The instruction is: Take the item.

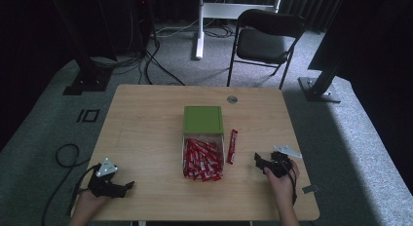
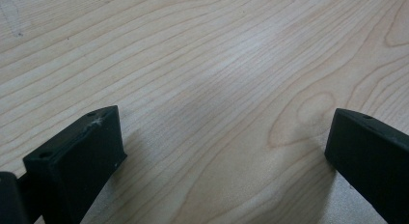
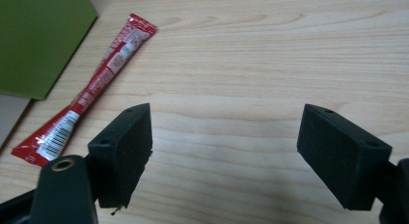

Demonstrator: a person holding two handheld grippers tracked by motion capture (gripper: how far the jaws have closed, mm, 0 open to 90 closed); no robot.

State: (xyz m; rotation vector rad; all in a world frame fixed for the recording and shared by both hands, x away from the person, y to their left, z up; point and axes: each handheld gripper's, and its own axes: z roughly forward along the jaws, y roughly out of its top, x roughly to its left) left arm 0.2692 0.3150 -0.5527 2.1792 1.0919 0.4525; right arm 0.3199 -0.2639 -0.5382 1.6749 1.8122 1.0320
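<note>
On the wooden tabletop a single red sachet lies flat, just beside the right edge of a clear tray heaped with more red sachets. The tray's far half is covered by a green lid. The lone sachet runs lengthwise along the tray's side and touches neither the heap nor the lid, as far as the high view shows.

The right hand-held gripper sits near the tabletop's front right part, a little to the right of and nearer the person than the lone sachet. In the right gripper view its jaws stand wide apart with only bare wood between them, and the red sachet lies off to the left of the left jaw, its barcode end nearest the camera and its far end near the corner of the green lid. Nothing lies between this hand-held gripper and the sachet.

The left hand-held gripper rests at the front left of the tabletop, well apart from the tray. In the left gripper view its jaws are spread wide over bare wood grain.

A small round grommet is set in the tabletop near its far edge. Beyond the tabletop, a black folding chair stands on grey carpet, with cables trailing on the floor to its left.
</note>
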